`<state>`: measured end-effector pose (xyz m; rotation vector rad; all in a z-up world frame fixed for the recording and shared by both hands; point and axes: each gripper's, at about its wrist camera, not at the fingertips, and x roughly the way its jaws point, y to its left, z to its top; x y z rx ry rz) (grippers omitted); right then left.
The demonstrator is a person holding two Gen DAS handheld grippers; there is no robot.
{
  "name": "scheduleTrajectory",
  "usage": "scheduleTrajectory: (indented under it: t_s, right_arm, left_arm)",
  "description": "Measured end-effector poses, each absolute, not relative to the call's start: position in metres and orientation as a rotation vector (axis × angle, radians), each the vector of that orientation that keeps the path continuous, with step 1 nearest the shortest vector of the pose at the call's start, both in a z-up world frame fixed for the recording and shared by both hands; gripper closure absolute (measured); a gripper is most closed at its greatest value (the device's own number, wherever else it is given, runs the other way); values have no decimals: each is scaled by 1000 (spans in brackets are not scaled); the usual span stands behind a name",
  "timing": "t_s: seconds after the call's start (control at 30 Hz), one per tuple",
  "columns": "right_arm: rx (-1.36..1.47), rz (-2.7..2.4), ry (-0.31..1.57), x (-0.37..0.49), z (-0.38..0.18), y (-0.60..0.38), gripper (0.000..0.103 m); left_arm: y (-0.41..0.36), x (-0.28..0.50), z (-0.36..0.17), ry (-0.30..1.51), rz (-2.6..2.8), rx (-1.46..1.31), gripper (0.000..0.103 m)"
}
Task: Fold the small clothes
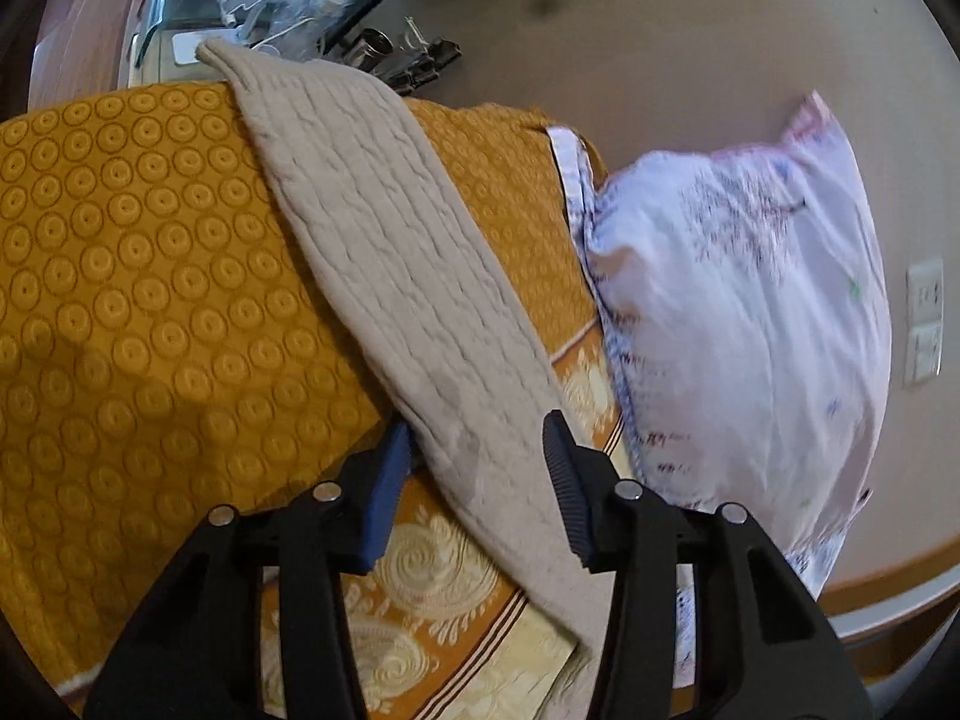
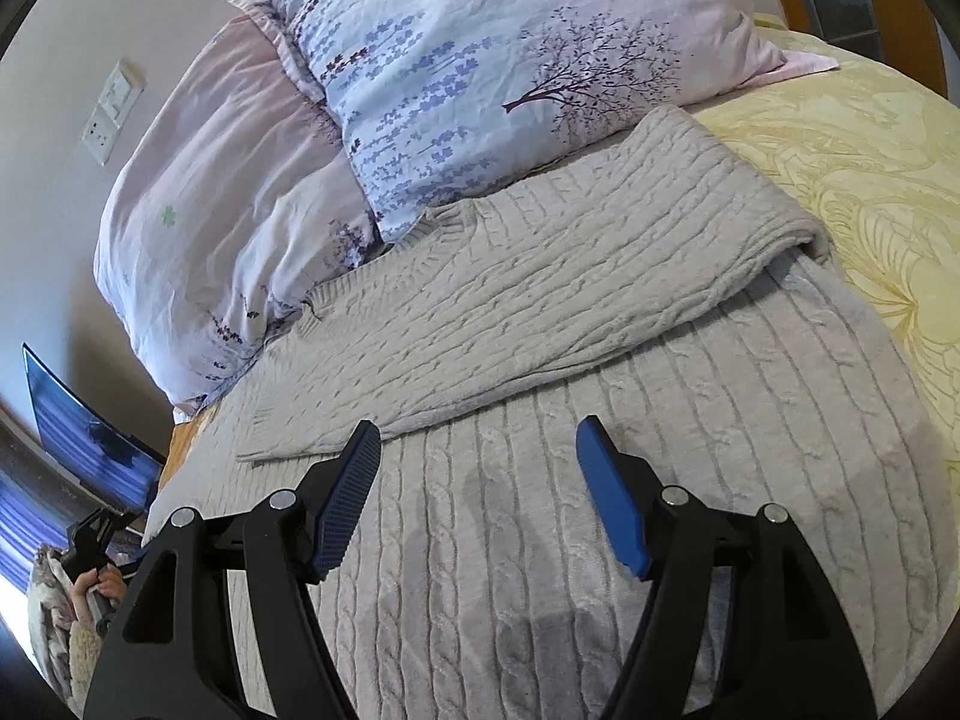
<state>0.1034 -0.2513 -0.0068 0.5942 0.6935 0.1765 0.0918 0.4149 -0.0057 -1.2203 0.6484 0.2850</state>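
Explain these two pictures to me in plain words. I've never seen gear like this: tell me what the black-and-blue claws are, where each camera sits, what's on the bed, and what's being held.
There is no robot here. A person holds a two-fingered tool in each hand, and a wide-angle camera on each looks forward along its fingers.

The left wrist view shows the left tool. Its blue pads stand either side of one sleeve of a grey cable-knit sweater, over a mustard bedspread; no firm grip shows.

The right wrist view shows the right tool, open and empty, over the sweater's body. The other sleeve is already folded across it. Floral pillows lie beyond.
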Motion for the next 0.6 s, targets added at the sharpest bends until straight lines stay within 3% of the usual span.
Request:
scheduleTrajectory:
  t_s: [0.03, 0.17, 0.4, 0.6]
  right_arm:
    - [596, 177, 694, 104, -7, -251, 34]
    - [608, 184, 694, 105, -8, -253, 34]
    - [622, 202, 688, 104, -9, -253, 34]
    - [639, 213, 685, 104, -9, -255, 34]
  left_arm:
    - [417, 92, -6, 646, 295, -1222, 63]
    - [421, 95, -12, 659, 327, -1246, 96]
    - [403, 104, 22, 570, 271, -1173, 97]
    - [328, 136, 81, 506, 15, -1077, 97]
